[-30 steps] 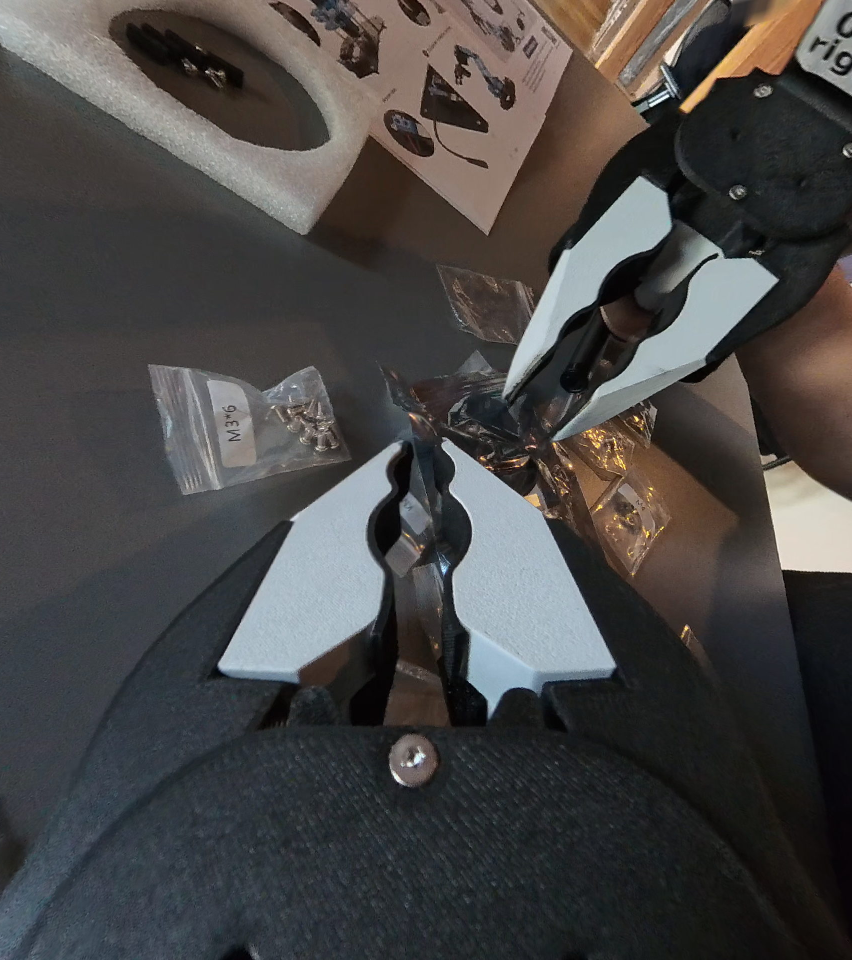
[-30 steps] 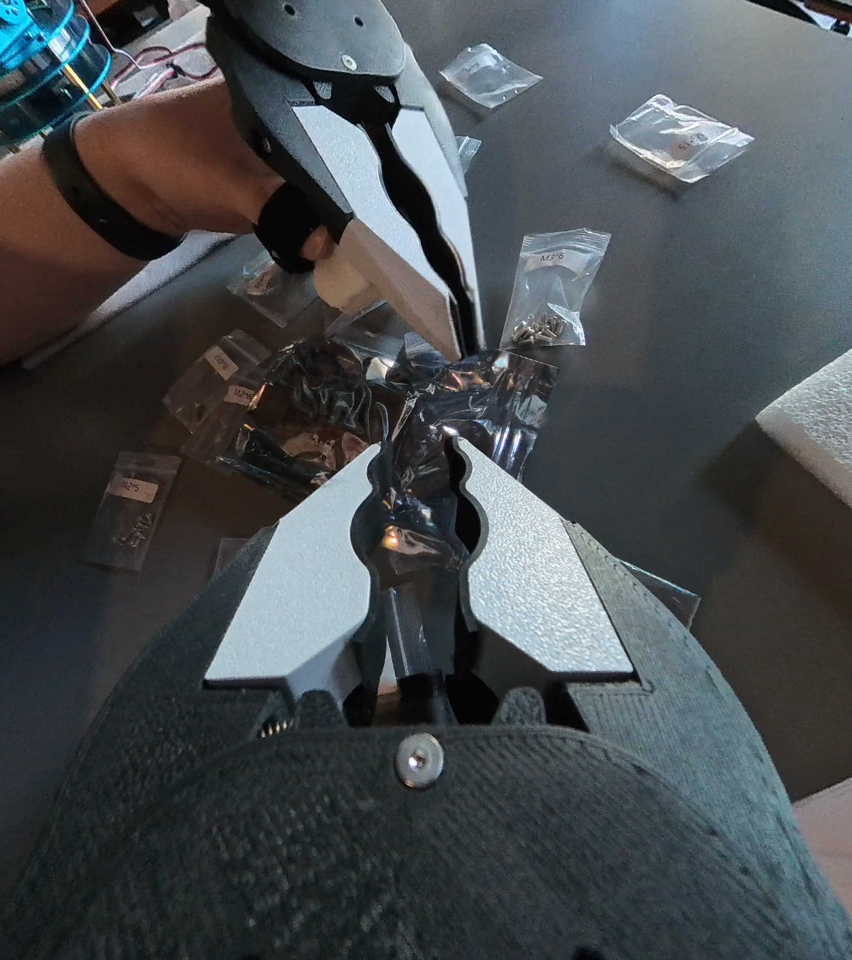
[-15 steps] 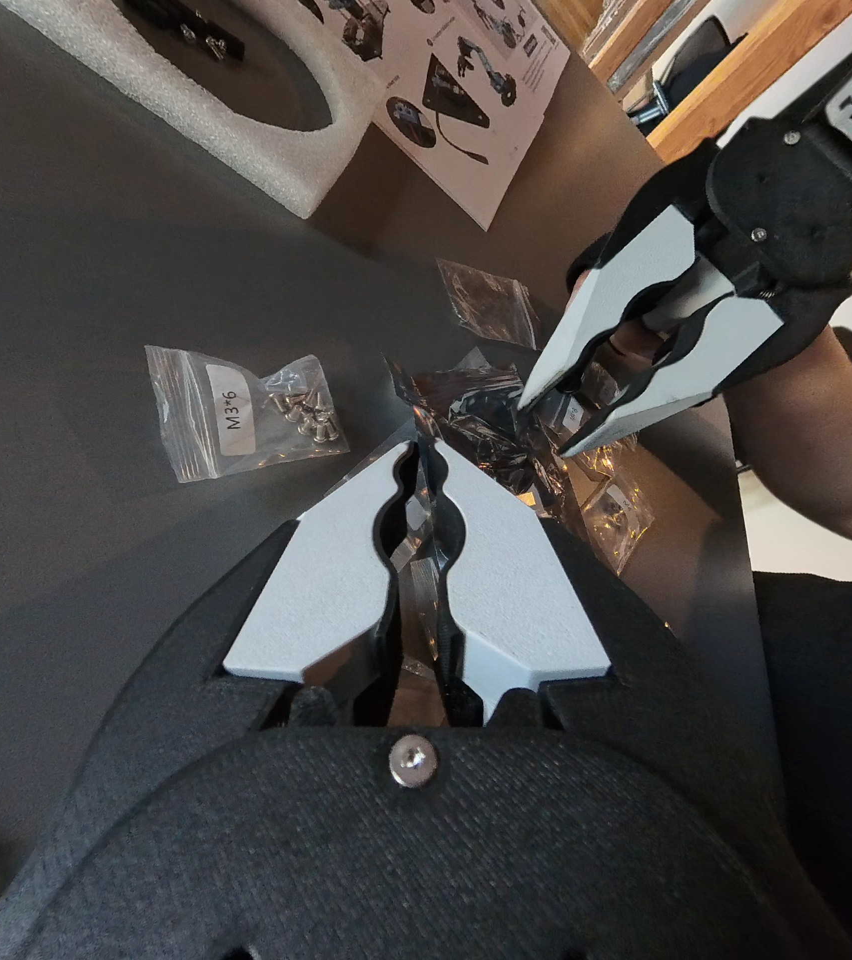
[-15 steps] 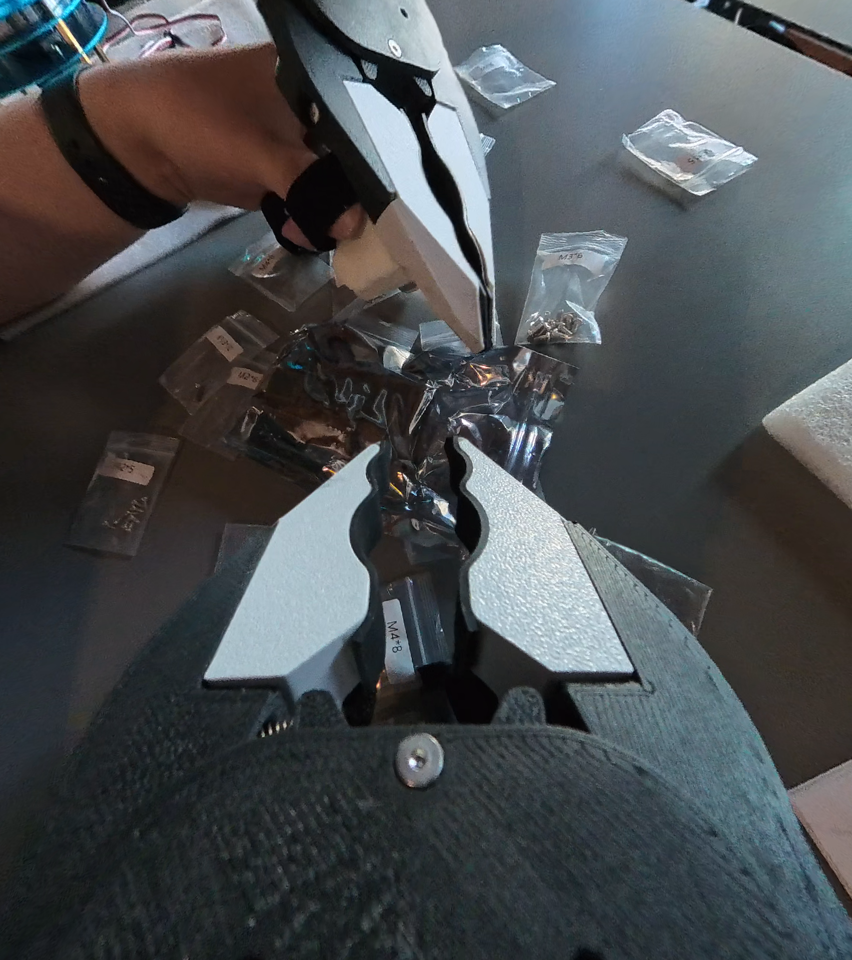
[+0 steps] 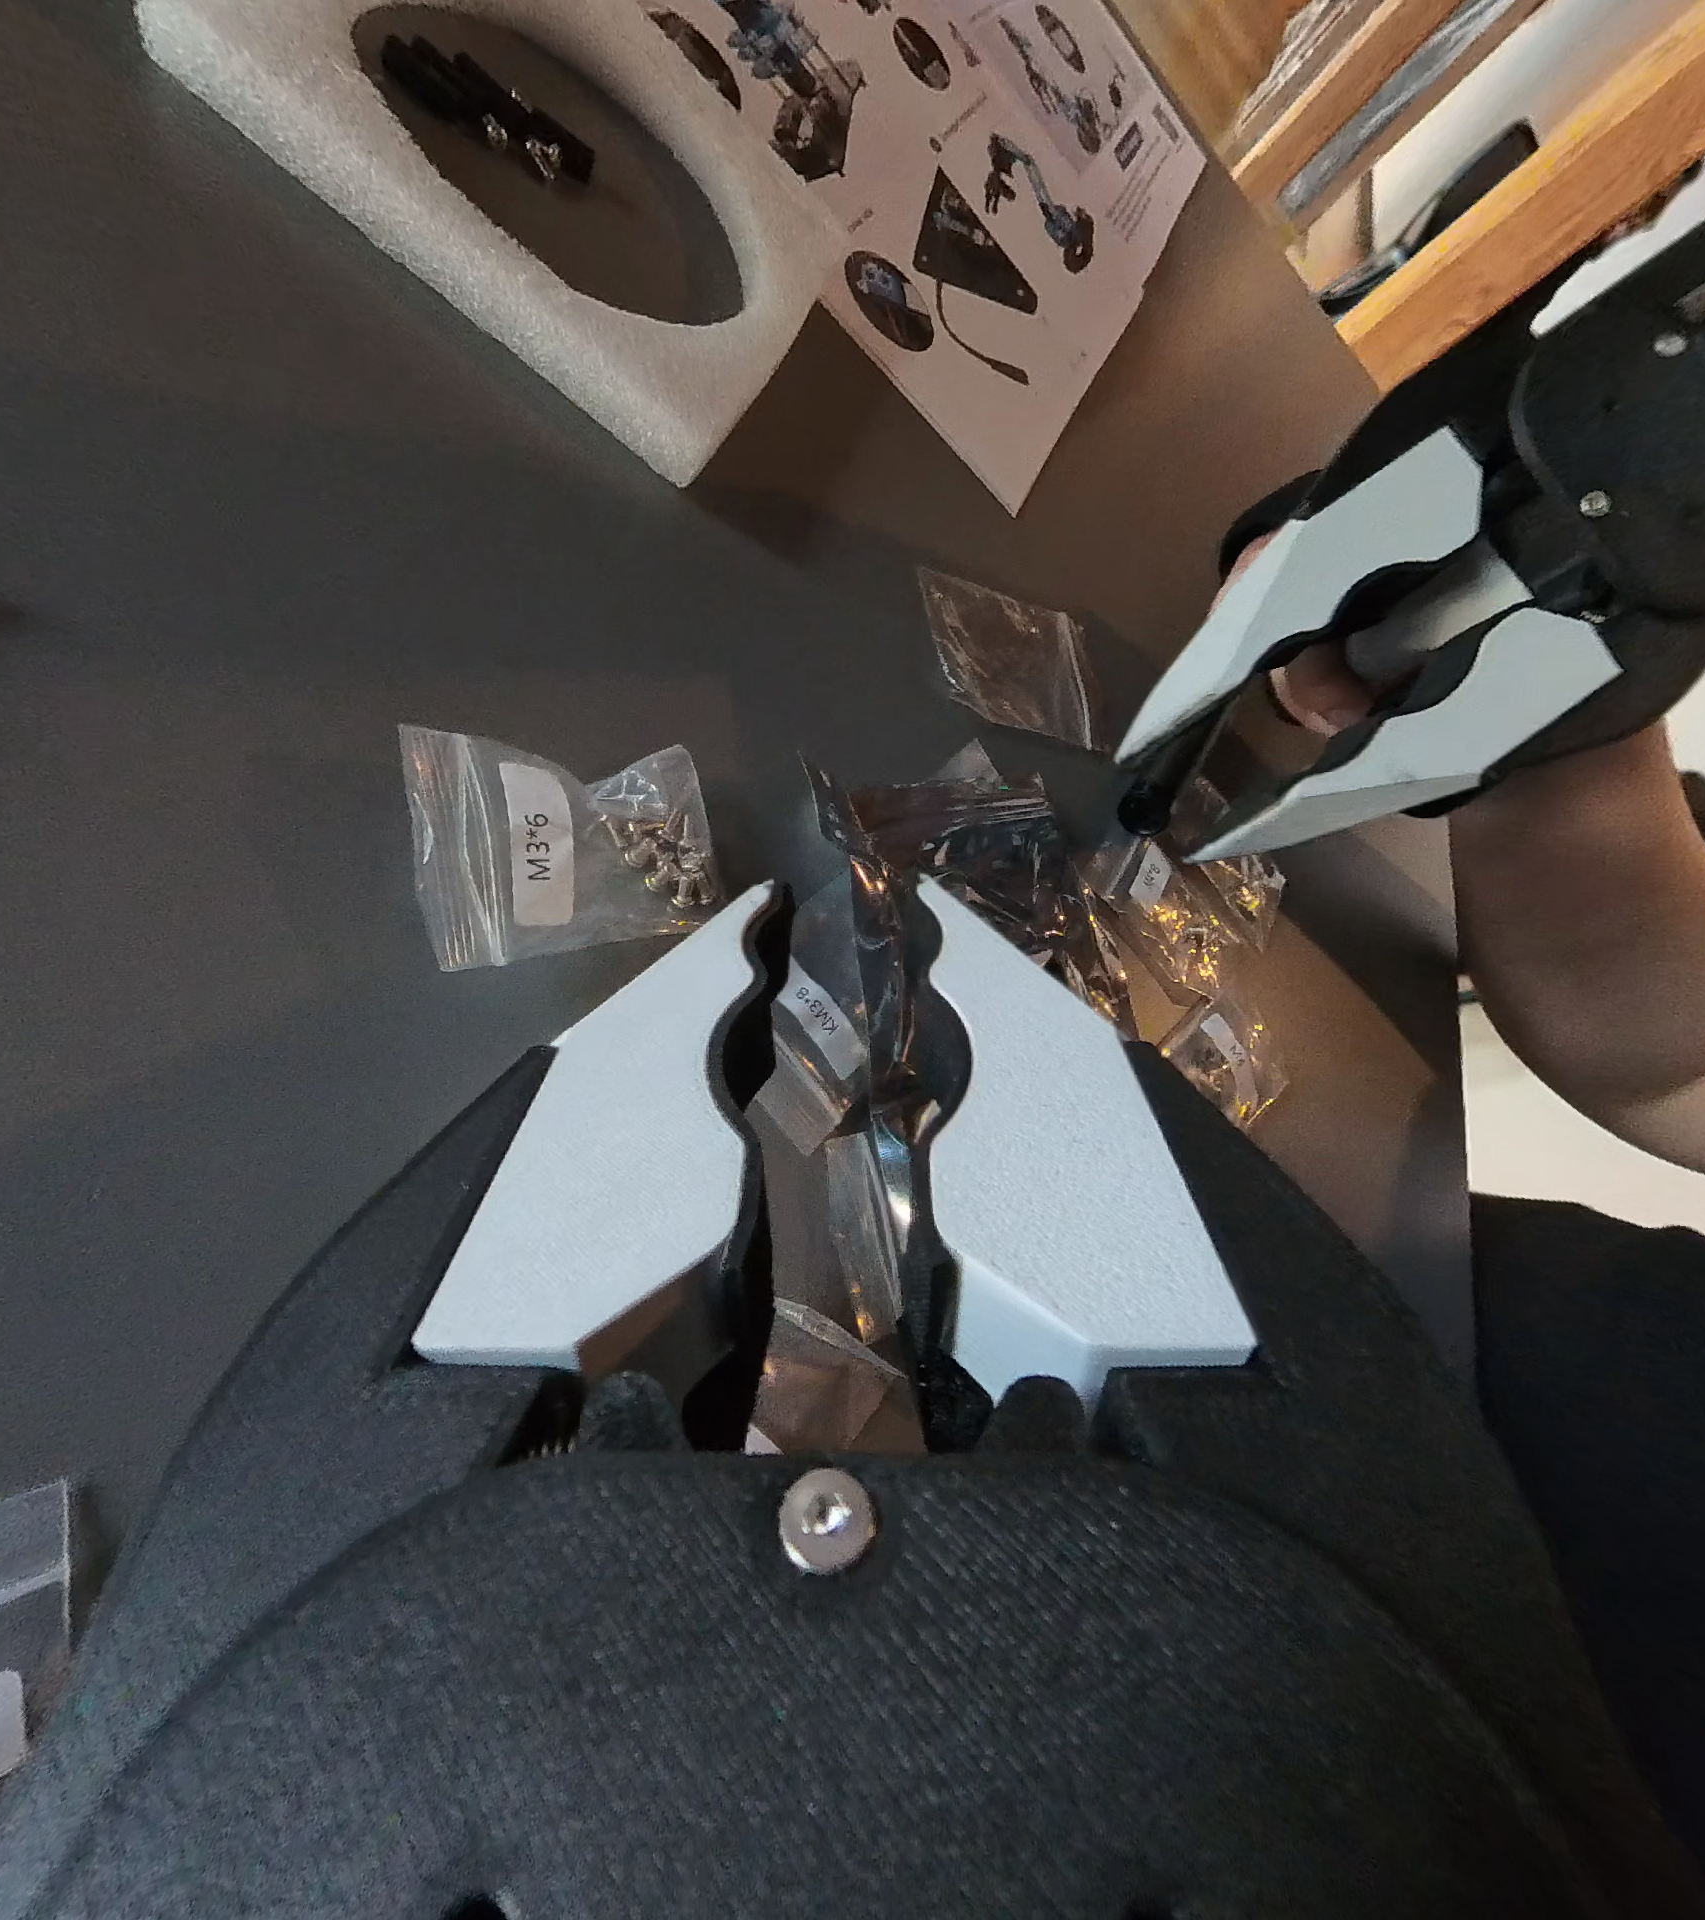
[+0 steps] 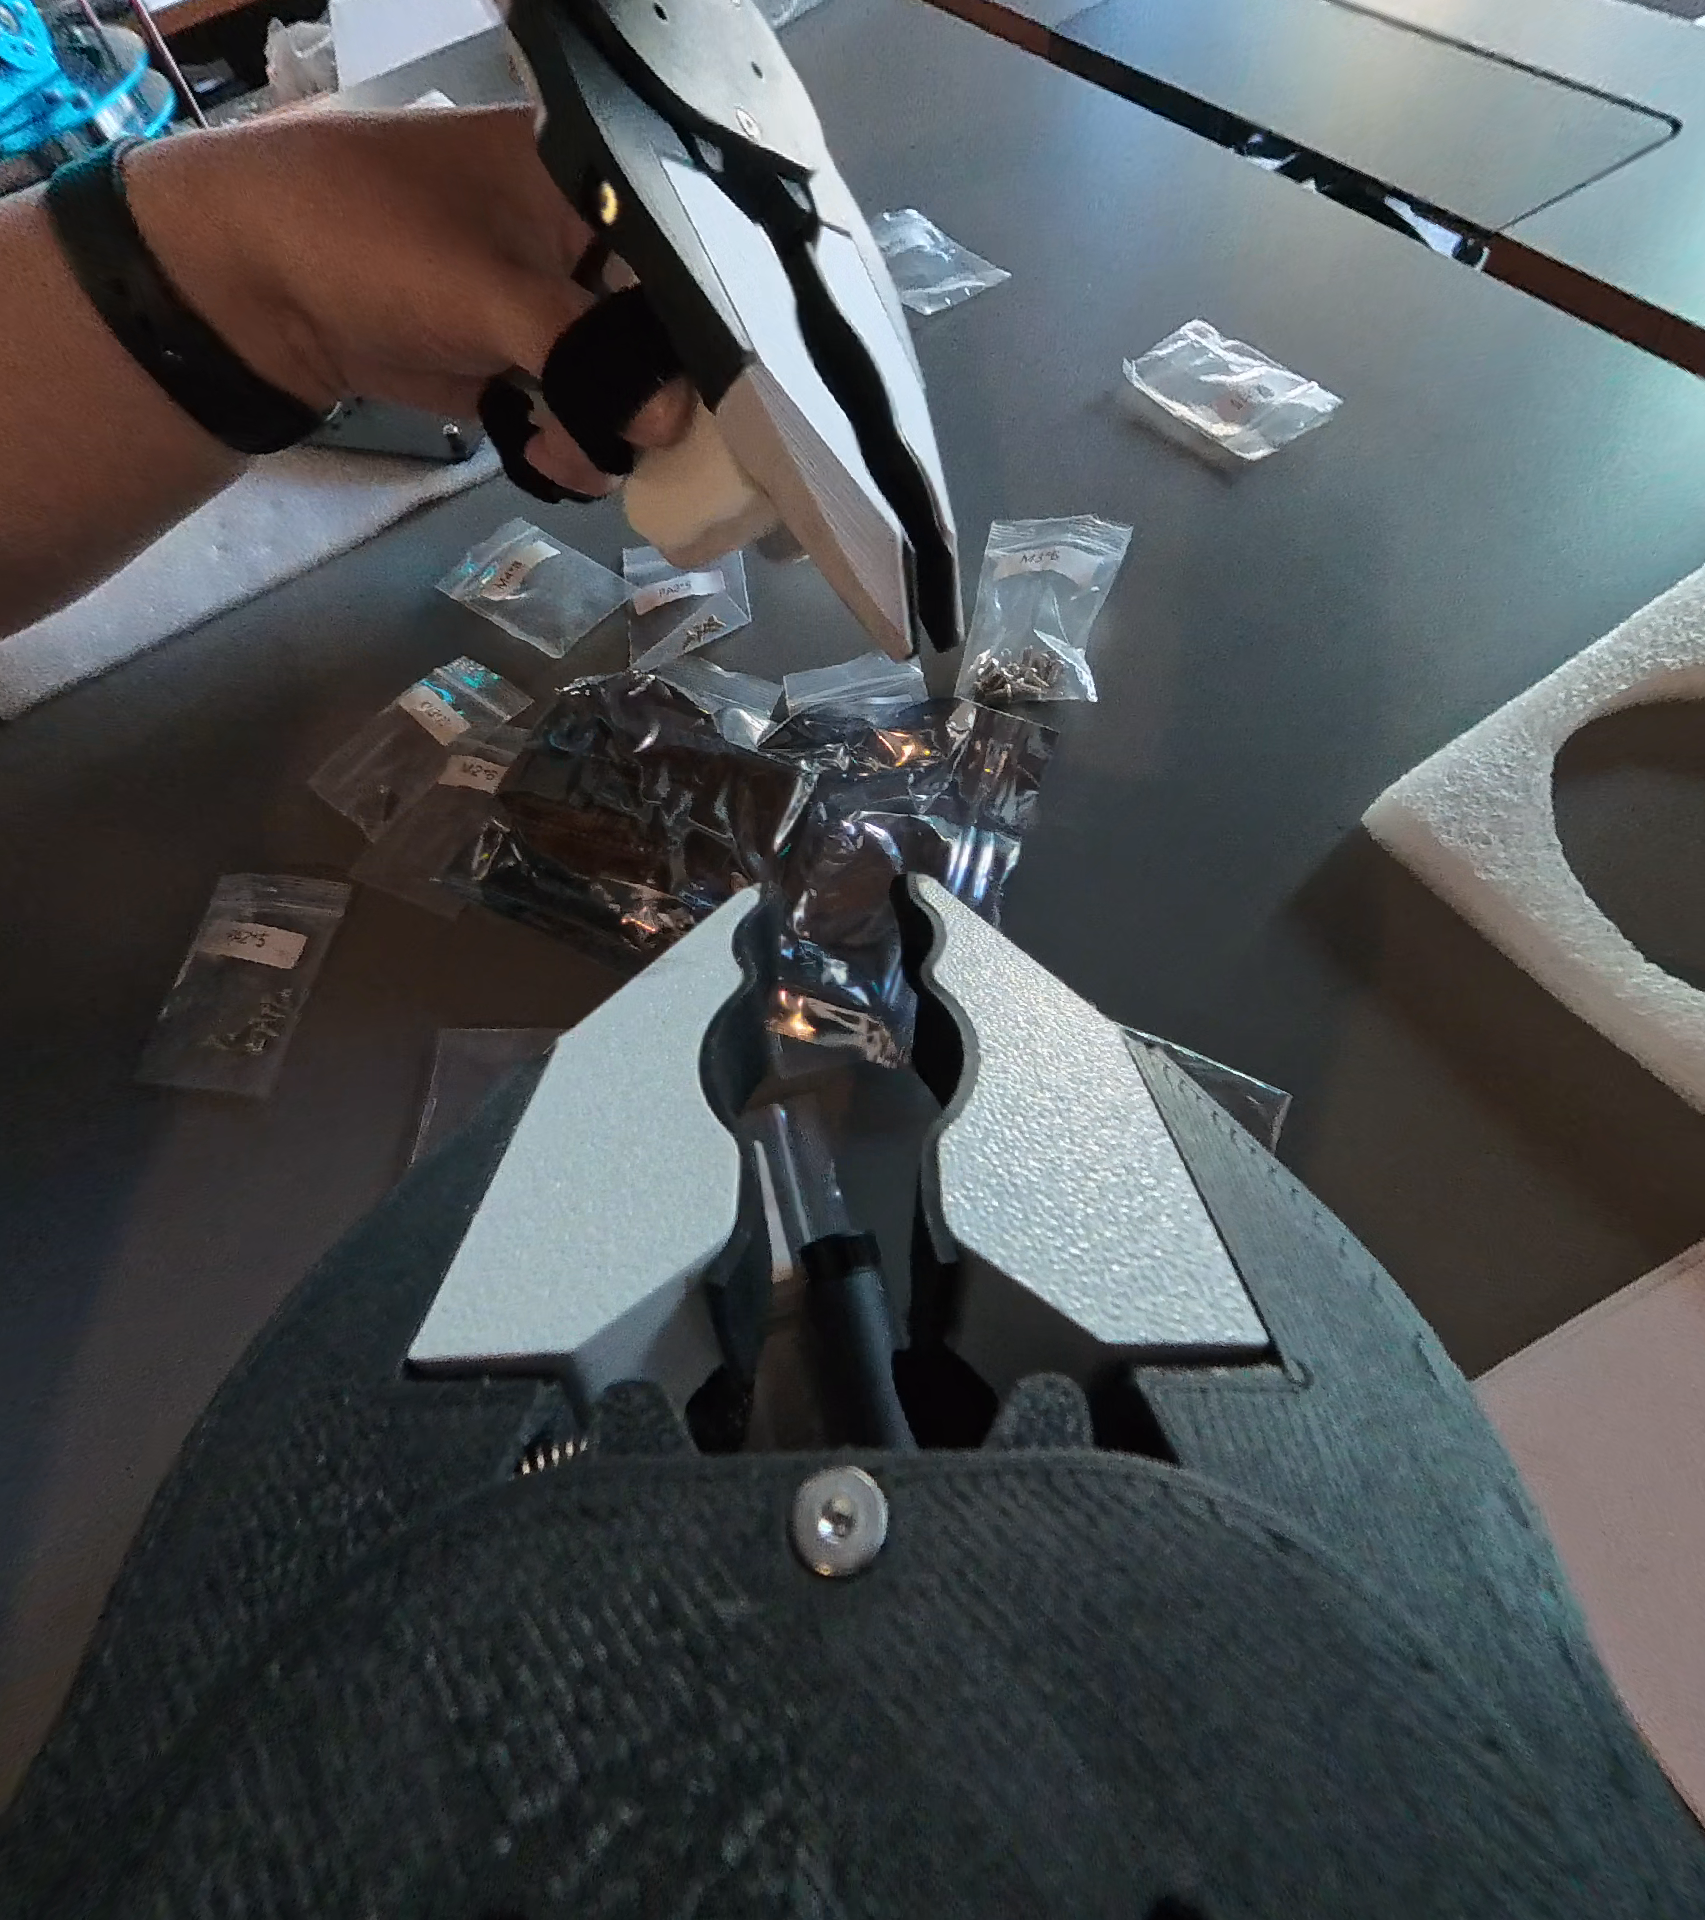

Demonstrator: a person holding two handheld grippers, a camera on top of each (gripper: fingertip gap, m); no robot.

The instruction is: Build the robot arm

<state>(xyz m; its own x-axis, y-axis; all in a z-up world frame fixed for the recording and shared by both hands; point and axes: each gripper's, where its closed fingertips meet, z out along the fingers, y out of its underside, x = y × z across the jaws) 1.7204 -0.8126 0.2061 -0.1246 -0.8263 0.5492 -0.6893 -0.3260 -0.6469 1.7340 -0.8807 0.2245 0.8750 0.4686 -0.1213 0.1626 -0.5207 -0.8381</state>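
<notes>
Silvery foil bag [image 6: 723, 810], crumpled on the dark table [image 5: 204, 623] amid a scatter of small clear zip bags [image 6: 245, 977]. Lies straight ahead of both claws, between them. One upturned edge reaches into the gap of the left claw [image 5: 846, 894], beside a small labelled zip bag [image 5: 817, 1029] that stands between the same two fingers. Left claw parted a little; cannot tell whether the fingers press on either bag or merely flank them. From the right wrist view, tips of that claw sit at the far edge of the foil bag, just beside a zip bag of screws [image 6: 1035, 623].

Right claw [image 6: 830, 888] spread, tips above the near end of the foil bag and clear of it, with a dark rod [image 6: 853, 1288] showing in the gap against one finger; unclear what the rod is. Nothing pinched between the tips.

White foam block [image 5: 515, 208] with an oval cut-out and a printed sheet [image 5: 983, 208] farther off on the table, well apart from the bags.

Against a second ago: left fingers stand wider apart, and the labelled zip bag now shows in the gap where only foil showed. Right claw, then with its tips down in the foil, has drawn back and up from it. Screw bag and foam block unmoved.
</notes>
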